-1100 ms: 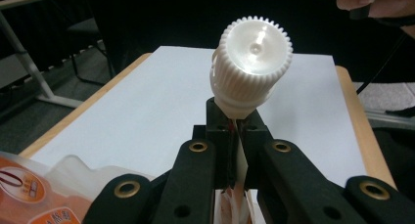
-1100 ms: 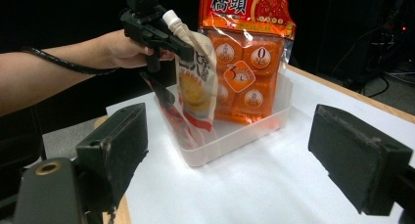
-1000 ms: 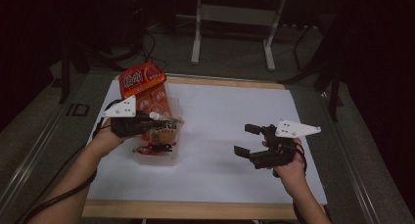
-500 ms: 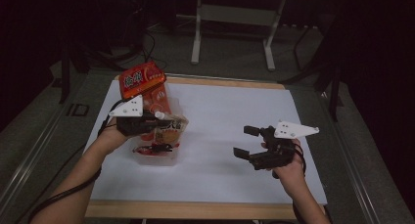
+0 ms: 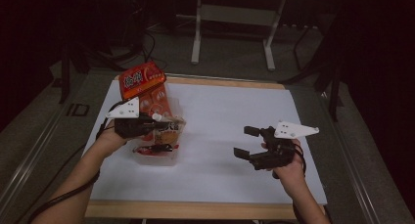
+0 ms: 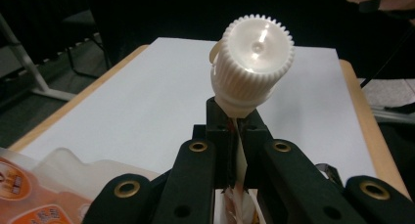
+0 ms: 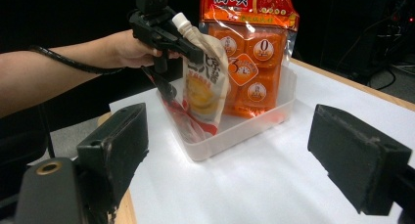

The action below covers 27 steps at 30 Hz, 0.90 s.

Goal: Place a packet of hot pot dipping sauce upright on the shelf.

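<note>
White ribbed screw cap point(image 6: 253, 62) tops a soft spouted pouch point(image 7: 203, 87), and the left gripper point(image 5: 159, 119) has its two black jaws clamped tight on the pouch's neck just under that cap; in the left gripper view the thin film of the pouch is pinched flat between the jaws. The pouch hangs from that grip, upright with a slight tilt, its lower part inside a clear plastic bin point(image 7: 244, 123) that sits on the left part of the white sheet point(image 5: 220, 180) covering the table. Pouch print: orange and white with a yellow picture, text too small to read. Standing in the far side of the same bin, just behind the pouch, is an orange multi-pack bag point(image 7: 252, 43) of small sealed portions, its red-orange header rising well above the bin's rim. A red wrapper lies low in the bin's near-left end, partly hidden by the pouch; cannot tell what it is. The right gripper point(image 5: 249, 143) is held over the right part of the sheet, well apart from the bin, jaws standing wide apart with nothing between them, pointing left toward the bin. Wooden table edge point(image 5: 195, 210) shows along the near side of the sheet.
</note>
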### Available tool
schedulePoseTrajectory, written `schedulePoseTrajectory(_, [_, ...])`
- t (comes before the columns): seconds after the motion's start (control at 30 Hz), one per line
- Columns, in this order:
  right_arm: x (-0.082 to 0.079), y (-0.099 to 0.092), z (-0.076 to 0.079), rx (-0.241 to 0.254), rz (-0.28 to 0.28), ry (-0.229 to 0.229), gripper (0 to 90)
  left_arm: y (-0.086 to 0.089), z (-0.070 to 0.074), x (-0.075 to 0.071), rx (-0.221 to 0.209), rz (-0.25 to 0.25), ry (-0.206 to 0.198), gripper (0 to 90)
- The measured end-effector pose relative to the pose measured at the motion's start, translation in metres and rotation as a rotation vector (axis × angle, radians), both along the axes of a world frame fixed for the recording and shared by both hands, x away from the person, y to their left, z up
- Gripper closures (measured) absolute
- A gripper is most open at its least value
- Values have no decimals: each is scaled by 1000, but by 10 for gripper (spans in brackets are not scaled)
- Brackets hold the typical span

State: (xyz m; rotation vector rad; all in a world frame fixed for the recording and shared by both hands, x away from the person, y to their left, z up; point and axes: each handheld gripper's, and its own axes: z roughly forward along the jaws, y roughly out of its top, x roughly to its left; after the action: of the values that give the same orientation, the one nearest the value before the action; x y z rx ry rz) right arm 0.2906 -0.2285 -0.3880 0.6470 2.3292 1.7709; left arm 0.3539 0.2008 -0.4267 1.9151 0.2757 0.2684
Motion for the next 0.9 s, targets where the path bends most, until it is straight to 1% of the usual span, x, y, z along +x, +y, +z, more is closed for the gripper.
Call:
schedulePoseTrajectory(0.03, [0, 0, 0, 4, 2, 2, 150, -1, 0, 0, 6, -2, -6, 875])
schedulePoseTrajectory(0.1, [0, 1, 0, 3, 3, 0, 149, -5, 1, 0, 19, -12, 0, 875])
schedulePoseTrajectory(0.13, [0, 1, 0, 1, 2, -1, 150, -7, 2, 1, 26, -13, -5, 876])
schedulePoseTrajectory(0.23, [0, 1, 0, 3, 3, 0, 150, -13, 3, 2, 51, -27, -2, 875])
schedulePoseTrajectory(0.27, [0, 1, 0, 3, 3, 0, 150, -13, 3, 2, 51, -27, -2, 876])
schedulePoseTrajectory(0.3, [0, 1, 0, 2, 2, 0, 150, -16, 3, 3, 58, -38, 8, 876])
schedulePoseTrajectory(0.33, [0, 0, 0, 5, 3, 3, 150, -19, 3, 3, 67, -38, 3, 875])
schedulePoseTrajectory(0.57, [0, -2, -2, 1, 0, 10, 150, -31, 1, 6, 104, -66, 9, 875])
schedulePoseTrajectory(0.63, [0, -3, -3, 2, -1, 11, 150, -32, 0, 7, 112, -65, 12, 875])
schedulePoseTrajectory(0.67, [0, -3, -3, 3, -3, 12, 150, -32, -1, 8, 107, -67, 17, 875])
schedulePoseTrajectory(0.77, [0, -4, -3, 1, -4, 14, 150, -30, -2, 8, 112, -58, 24, 875])
schedulePoseTrajectory(0.87, [0, -4, -3, -2, -4, 13, 150, -29, -6, 7, 149, -53, 18, 877])
schedulePoseTrajectory(0.9, [0, -4, -3, -2, -4, 12, 150, -28, -8, 6, 151, -49, 23, 877])
